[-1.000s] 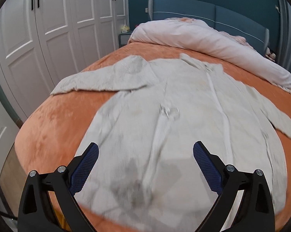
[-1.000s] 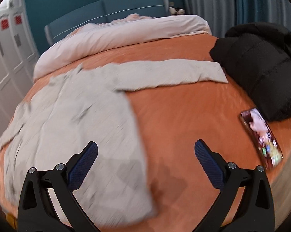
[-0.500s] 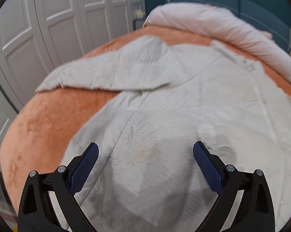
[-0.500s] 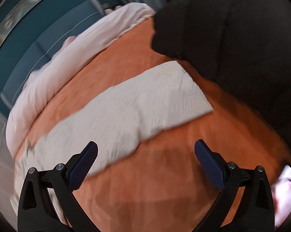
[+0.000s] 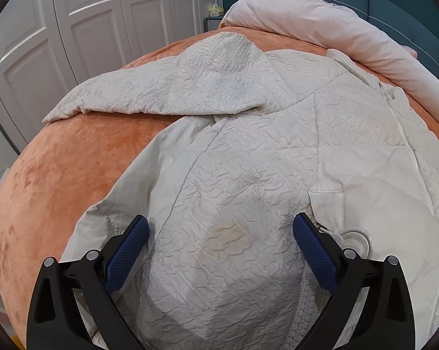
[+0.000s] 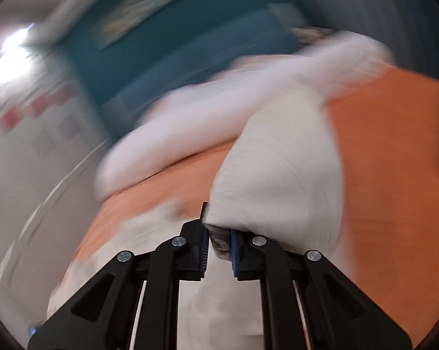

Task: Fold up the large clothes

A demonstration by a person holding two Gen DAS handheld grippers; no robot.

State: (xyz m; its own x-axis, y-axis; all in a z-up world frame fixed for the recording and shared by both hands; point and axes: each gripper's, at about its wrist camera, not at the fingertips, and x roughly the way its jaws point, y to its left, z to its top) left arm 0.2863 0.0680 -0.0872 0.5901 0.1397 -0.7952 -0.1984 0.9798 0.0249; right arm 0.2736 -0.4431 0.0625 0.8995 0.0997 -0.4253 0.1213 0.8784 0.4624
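Note:
A large cream quilted coat (image 5: 248, 151) lies spread on the orange bedspread (image 5: 62, 180), its left sleeve (image 5: 161, 93) stretched out to the left. My left gripper (image 5: 221, 250) is open and hovers low over the coat's left front panel, empty. In the blurred right wrist view my right gripper (image 6: 219, 243) is shut on the cuff end of the coat's right sleeve (image 6: 283, 175), which is lifted off the orange bedspread (image 6: 394, 180).
A rolled pale pink duvet (image 5: 336, 26) lies along the head of the bed before a blue headboard (image 5: 394, 3). White wardrobe doors (image 5: 88, 23) stand to the left. The bed's left edge drops off near the wardrobe.
My right gripper has closed on the right sleeve's end and swung it up and over fast. My left gripper has dropped lower and closer over the coat's left side, still open.

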